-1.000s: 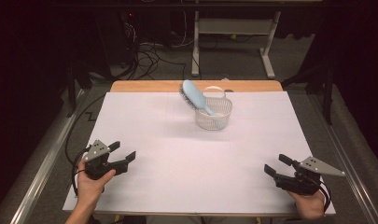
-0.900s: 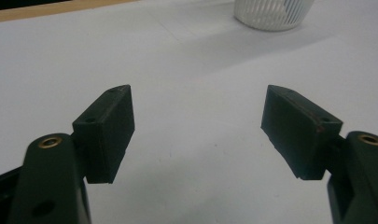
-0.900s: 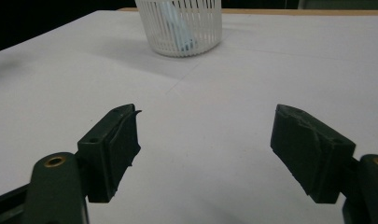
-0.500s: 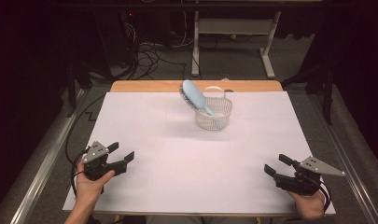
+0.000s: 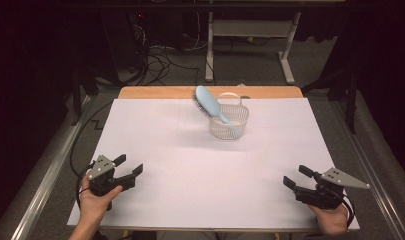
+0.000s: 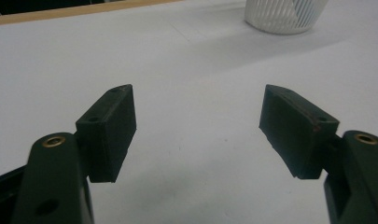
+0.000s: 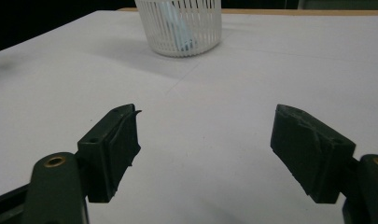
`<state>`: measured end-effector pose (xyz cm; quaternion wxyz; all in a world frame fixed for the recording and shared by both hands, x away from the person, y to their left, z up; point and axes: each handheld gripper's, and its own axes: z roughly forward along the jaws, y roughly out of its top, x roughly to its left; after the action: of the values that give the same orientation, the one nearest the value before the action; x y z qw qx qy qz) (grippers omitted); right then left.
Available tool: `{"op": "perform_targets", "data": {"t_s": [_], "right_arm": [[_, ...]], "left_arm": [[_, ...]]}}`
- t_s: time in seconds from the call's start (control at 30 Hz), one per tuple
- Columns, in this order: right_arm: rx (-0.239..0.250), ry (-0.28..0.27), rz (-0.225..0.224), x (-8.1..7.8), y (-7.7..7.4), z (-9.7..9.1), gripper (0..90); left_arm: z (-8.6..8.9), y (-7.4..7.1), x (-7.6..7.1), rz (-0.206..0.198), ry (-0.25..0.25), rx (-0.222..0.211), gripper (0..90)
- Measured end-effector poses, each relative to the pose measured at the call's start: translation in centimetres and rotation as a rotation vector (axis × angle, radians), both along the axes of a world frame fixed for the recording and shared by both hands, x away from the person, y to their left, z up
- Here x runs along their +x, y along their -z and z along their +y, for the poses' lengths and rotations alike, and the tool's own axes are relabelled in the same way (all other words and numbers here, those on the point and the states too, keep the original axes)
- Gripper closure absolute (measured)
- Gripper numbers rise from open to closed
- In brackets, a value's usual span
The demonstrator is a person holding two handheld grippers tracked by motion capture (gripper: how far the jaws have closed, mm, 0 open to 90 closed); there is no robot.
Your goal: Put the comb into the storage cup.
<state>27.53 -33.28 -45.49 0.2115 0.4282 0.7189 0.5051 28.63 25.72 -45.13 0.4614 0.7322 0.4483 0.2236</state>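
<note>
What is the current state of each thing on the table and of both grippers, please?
hairbrush: handle down in the basket, head leaning out over its rim.
basket: upright on the white sheet, holding the hairbrush.
left gripper: open, holding nothing, near the table's front edge.
right gripper: open, holding nothing, near the front edge.

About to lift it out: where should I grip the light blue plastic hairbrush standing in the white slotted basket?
Grip the light blue plastic hairbrush by its head's side edges, coming from above: the head leans out past the white slotted basket's left rim, while the handle sits inside it.
</note>
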Motion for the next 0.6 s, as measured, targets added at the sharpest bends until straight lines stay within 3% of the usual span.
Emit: {"op": "perform_targets", "data": {"t_s": [0.6], "right_arm": [[0.003, 0.001, 0.0, -0.03, -0.01, -0.01, 23.7]], "left_arm": [[-0.01, 0.66, -0.53, -0.012, -0.015, -0.015, 28.2]]}}
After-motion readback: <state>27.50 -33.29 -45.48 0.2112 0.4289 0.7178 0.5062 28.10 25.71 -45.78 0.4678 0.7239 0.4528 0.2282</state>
